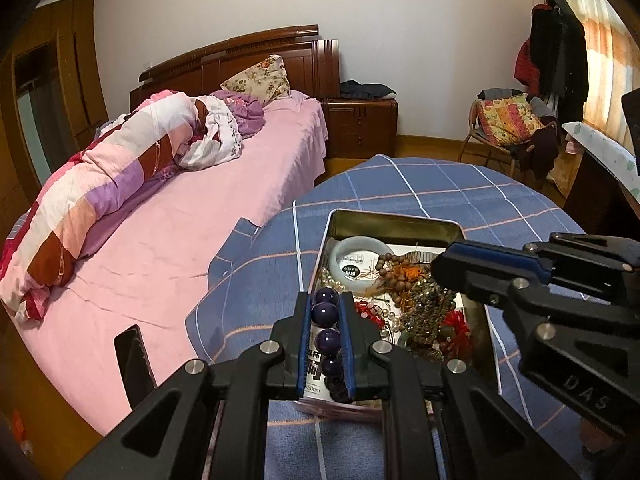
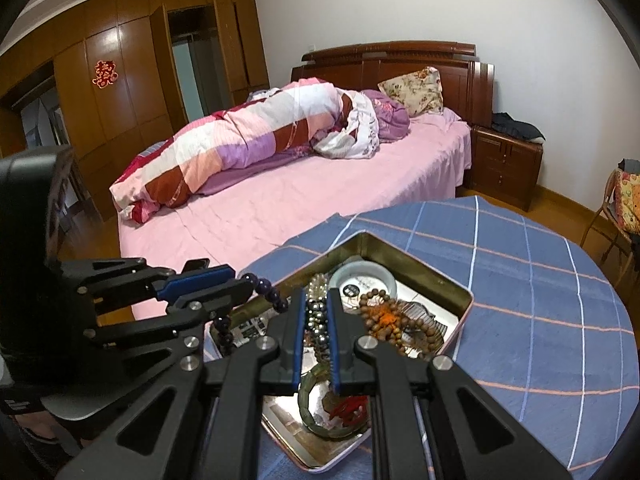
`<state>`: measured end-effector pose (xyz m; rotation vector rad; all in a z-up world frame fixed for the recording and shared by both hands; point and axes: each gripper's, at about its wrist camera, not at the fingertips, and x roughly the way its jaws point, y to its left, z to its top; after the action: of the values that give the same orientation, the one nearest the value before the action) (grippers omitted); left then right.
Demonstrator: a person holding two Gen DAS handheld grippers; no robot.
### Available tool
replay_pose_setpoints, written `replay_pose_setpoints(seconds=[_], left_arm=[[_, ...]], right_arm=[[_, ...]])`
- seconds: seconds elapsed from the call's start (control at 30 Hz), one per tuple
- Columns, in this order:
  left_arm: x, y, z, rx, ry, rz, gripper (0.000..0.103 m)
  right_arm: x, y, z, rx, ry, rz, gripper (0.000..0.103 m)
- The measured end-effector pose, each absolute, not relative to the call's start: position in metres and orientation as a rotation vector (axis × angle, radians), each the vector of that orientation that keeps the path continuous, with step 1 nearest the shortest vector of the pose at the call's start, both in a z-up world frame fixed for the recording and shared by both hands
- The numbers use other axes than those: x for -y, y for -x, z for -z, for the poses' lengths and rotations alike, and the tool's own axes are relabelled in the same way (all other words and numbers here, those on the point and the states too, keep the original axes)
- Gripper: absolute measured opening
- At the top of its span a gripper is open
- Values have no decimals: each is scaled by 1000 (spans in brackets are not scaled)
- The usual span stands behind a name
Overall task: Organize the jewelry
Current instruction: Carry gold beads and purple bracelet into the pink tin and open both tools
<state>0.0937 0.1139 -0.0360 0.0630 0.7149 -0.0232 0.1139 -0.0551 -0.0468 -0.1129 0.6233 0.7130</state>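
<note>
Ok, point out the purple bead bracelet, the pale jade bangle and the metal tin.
purple bead bracelet (image 1: 325,313), left wrist view, on a bead between the fingers.
pale jade bangle (image 1: 338,249), left wrist view, on its left band.
metal tin (image 1: 394,228), left wrist view, on its far inner wall.

Black claw (image 1: 325,308) frames, blue finger pads (image 1: 307,344), silver screws (image 1: 265,347).

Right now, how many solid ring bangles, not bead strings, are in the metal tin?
2. A pale jade bangle lies at the far end of the tin; a dark green bangle lies at the near end, under the right gripper. Others may hide beneath the beads.
</note>
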Motion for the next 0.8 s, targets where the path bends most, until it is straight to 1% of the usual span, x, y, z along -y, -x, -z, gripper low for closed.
replay_pose_setpoints(seconds=[0.33, 0.37, 0.4, 0.43, 0.47, 0.5, 0.53, 0.57, 0.6, 0.67, 0.8], left_arm=[[-111, -99, 49, -760, -61, 32, 14], [-111, -99, 50, -762, -61, 33, 14], [-111, -99, 51, -761, -57, 39, 16], [-111, -99, 50, -760, -55, 36, 18], [-112, -99, 50, -758, -56, 24, 26], [-113, -99, 49, -754, -57, 10, 40], [-113, -99, 49, -749, -59, -5, 48], [-115, -98, 48, -741, -59, -22, 61], [-117, -97, 46, -729, -53, -32, 68], [-120, -95, 43, -720, -46, -31, 69], [-123, -90, 36, -697, -55, -61, 69]], right_arm=[[55, -124, 68, -685, 142, -693, 14], [56, -125, 70, -690, 137, -692, 24], [56, -125, 70, -691, 133, -688, 43], [58, -125, 71, -689, 128, -679, 49], [60, -125, 71, -688, 126, -663, 53], [63, -126, 71, -689, 120, -657, 54], [66, -127, 71, -692, 114, -648, 54], [70, -127, 70, -692, 106, -635, 54], [74, -127, 68, -689, 96, -625, 58], [81, -125, 65, -678, 81, -603, 65], [93, -118, 55, -648, 60, -577, 67]])
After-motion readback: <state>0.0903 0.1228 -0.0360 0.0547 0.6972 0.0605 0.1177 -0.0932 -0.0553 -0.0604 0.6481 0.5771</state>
